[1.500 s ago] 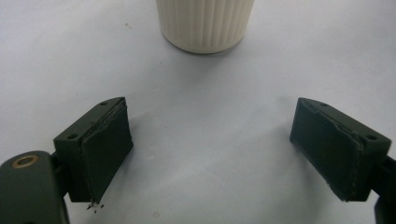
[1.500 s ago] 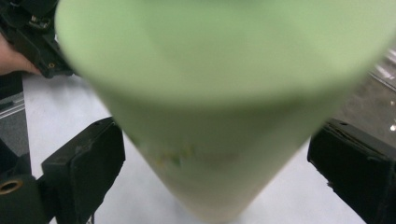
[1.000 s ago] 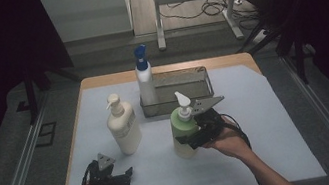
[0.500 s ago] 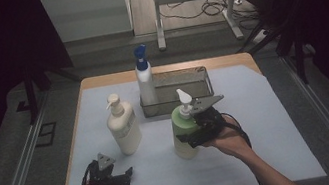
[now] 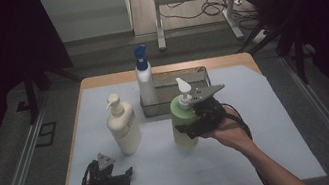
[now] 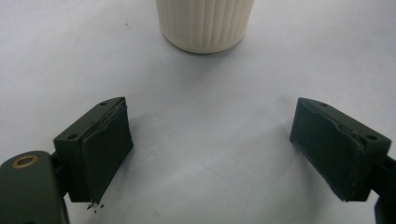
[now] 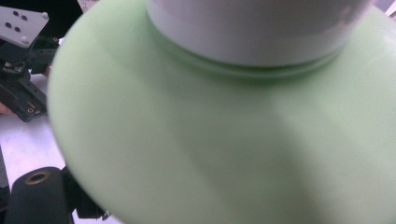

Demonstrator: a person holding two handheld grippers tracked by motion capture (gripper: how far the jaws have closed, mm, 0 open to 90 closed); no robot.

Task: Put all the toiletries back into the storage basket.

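Nearest, left gripper [image 5: 126, 172]: lower left of the high view, jaws wide apart, nothing between them.
Right gripper [image 5: 190, 130]: centre, clamped on the green round plastic pump bottle [image 5: 182, 120], upright.
Cream ribbed pump bottle [image 5: 123, 127]: left of centre.
Farthest, white spray bottle with blue trigger [image 5: 145, 83]: inside grey metal tray [image 5: 199, 72].

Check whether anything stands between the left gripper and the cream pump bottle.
Nothing visible does. The left gripper rests open near the front edge of the table, and in its own view bare white table cover runs from its jaws to the base of the cream pump bottle. The green bottle stands off to the right.
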